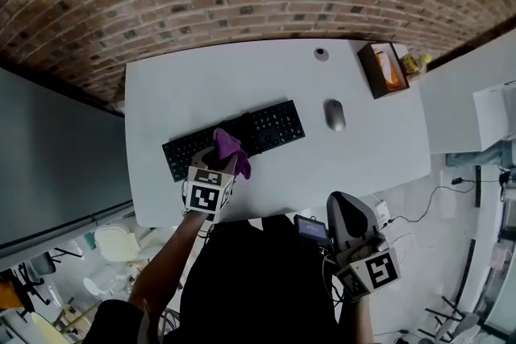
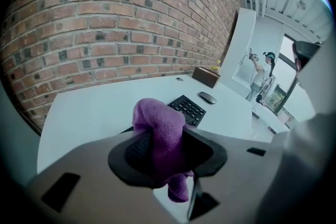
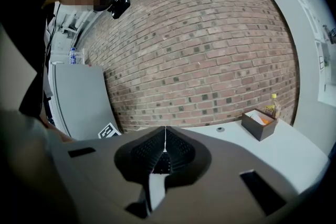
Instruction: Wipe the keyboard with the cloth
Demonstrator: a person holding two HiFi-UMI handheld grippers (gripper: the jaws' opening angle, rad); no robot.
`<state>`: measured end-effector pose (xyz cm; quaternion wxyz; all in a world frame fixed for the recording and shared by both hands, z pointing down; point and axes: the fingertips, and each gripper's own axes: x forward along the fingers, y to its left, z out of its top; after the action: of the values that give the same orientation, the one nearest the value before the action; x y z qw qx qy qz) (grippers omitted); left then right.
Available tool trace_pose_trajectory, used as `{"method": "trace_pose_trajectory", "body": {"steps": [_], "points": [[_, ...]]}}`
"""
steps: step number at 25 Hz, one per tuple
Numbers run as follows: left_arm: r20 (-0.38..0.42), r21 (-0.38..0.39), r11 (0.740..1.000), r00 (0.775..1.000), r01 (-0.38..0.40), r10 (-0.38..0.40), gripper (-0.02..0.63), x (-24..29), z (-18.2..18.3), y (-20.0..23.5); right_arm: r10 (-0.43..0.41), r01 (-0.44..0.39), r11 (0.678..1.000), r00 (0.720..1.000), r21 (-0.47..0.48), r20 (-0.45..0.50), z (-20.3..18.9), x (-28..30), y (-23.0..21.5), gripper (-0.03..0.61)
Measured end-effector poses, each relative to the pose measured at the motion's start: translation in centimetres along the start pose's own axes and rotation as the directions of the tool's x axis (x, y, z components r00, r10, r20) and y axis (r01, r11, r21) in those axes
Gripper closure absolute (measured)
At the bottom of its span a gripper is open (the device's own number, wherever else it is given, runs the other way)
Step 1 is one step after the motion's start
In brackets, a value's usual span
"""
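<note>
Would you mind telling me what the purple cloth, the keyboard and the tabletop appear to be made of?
The cloth looks like microfibre: fuzzy, matte nap, soft folds. The keyboard seems matte black plastic with moulded keys. The tabletop is smooth and white, perhaps laminate; I cannot tell.

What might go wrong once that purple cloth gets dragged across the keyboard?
1. The left hand-held gripper pinches only a fold of the cloth; the loose rest may slip out or snag on keys.
2. Nothing steadies the keyboard: the right hand-held gripper is shut, empty and off the table, so a push might slide it towards the mouse.
3. Pressing low, the jaws' hard tips could scrape keys.
</note>
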<state>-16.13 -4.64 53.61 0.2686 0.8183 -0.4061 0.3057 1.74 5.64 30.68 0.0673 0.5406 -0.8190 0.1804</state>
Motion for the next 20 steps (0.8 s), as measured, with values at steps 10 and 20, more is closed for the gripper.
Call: {"method": "trace_pose_trajectory", "body": {"steps": [10,20], "points": [[-0.078,0.027,0.999,0.997,0.024,-0.022,0.451,4.0,-2.3,2.3,-0.058,0.058,0.998,0.998,0.003,-0.026,-0.4,0.5,2.7,0.560],[-0.107,0.064,0.997,0.993,0.049,-0.042,0.449,5.7,-3.4,4.3,-0.100,0.101,0.995,0.993,0.015,-0.058,-1.3,0.9,4.6,0.560]]}}
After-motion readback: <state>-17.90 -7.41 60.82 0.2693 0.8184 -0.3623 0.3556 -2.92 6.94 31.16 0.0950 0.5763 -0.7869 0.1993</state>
